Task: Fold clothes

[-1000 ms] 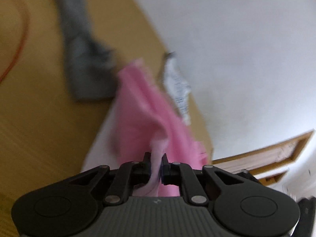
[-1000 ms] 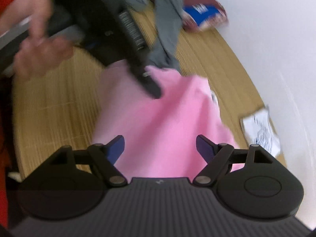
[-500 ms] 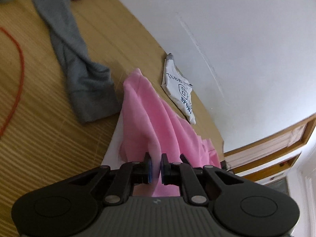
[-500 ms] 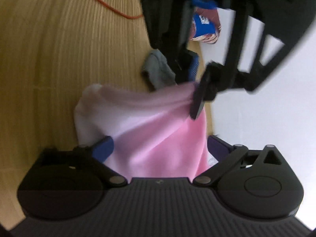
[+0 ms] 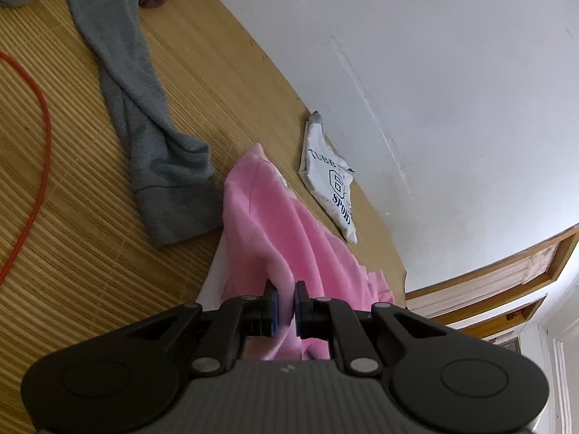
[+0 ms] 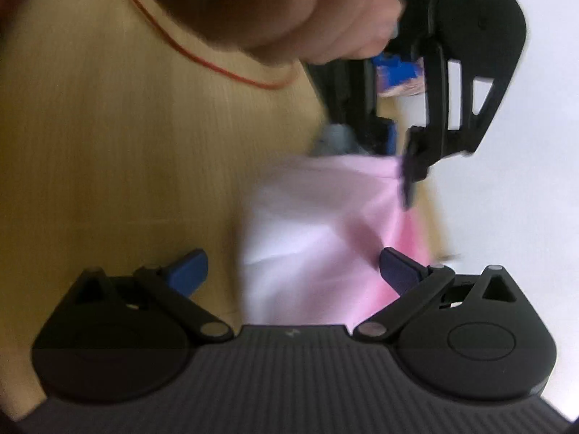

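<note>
Left gripper [image 5: 286,302] jaws clenched on a lifted fold of the pink garment [image 5: 286,231], which lies on the woven mat [image 5: 72,217] near its wall-side edge. Right gripper [image 6: 293,266] jaws have just been opening, now released wide over the garment's pale near edge, nothing pinched. Grey sweatshirt sleeve [image 5: 144,119] touches the pink cloth; folded white printed shirt [image 5: 331,184] sits beside the wall. Open mat toward the red cord [image 5: 39,152].

Blurred hand [image 6: 300,14], grey garment [image 5: 141,115] cut off
</note>
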Motion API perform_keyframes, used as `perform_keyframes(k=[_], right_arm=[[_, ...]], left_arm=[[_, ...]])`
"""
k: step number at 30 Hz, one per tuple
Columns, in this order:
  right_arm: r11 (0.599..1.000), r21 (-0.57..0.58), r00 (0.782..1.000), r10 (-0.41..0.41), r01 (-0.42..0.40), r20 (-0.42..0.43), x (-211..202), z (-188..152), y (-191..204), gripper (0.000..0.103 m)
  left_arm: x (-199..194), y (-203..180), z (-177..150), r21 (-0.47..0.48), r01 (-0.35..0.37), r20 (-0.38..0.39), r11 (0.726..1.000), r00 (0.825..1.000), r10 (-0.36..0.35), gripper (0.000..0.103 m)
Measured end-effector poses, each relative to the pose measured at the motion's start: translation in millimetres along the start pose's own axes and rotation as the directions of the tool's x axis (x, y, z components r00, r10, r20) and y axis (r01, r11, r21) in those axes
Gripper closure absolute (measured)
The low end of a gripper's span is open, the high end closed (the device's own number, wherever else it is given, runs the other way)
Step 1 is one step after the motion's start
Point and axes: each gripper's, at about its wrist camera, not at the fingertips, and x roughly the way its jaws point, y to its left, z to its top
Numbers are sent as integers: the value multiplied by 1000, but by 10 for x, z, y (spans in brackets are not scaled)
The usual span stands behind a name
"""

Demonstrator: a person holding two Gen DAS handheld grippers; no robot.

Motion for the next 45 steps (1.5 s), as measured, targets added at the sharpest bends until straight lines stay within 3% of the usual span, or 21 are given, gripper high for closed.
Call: perform_keyframes(k=[1,3,7,8,9,11,14,16,20,24,26,28,30,33,35,38,40,42,45], right_arm=[[997,-32,997,-65,64,-36,87,26,27,0],[993,-4,988,-115,115,-99,224,55,-53,0],[991,85,977,-90,108,-191,363,56,-226,0],[992,77,979,-87,103,-184,362,53,-237,0],[993,68,981,-84,98,-177,362,50,-249,0],[996,34,982,-77,84,-170,365,56,-267,0],[997,-43,986,-68,62,-154,359,59,-276,0],[995,-80,988,-64,53,-141,344,54,-272,2],[995,-87,990,-66,55,-128,318,60,-266,10],[995,-79,984,-66,54,-165,182,-177,131,63],[993,-90,986,-83,71,-144,404,-129,336,71],[992,-86,986,-102,91,-132,503,-91,399,71],[986,-113,984,-137,124,-115,523,-107,445,70],[942,-250,965,-250,223,-81,589,-160,618,70],[906,-319,947,-315,279,-67,656,-180,648,70],[896,-313,931,-357,316,-82,694,-190,664,70],[902,-307,931,-349,304,-103,695,-163,646,70],[908,-306,938,-331,285,-108,688,-153,619,70],[921,-294,943,-304,255,-132,646,-134,587,70]], left_arm=[[-15,11,-11,-1,-3,1,1000,1000,3,94],[-50,63,-34,-10,-14,4,1000,1000,14,94],[-133,333,-134,-33,-79,-17,996,997,78,91],[-141,425,-164,-42,-96,-33,995,995,95,83],[-130,538,-200,-59,-107,-71,993,992,103,67],[-154,764,-268,-121,-63,-128,991,991,47,64],[-317,1024,-347,-257,26,-117,966,991,-57,58],[-406,1109,-375,-275,57,-114,960,989,-91,58],[-526,1080,-424,-176,46,-167,983,983,-76,58],[-657,944,-352,-109,88,-113,990,988,-101,57],[-677,799,-211,-60,142,-91,988,985,-147,51],[-629,555,1,47,189,-120,981,976,-183,36],[-503,229,221,216,207,-190,954,968,-167,20],[-255,-157,554,414,113,-209,903,977,-26,20],[-1,-271,838,436,111,-228,893,974,-9,20],[625,-293,1288,386,120,-289,915,957,-4,20],[1076,-294,1572,359,116,-341,926,940,14,20],[1573,-284,1773,380,84,-424,921,901,92,20],[2167,-229,1955,441,16,-509,897,828,236,21]])
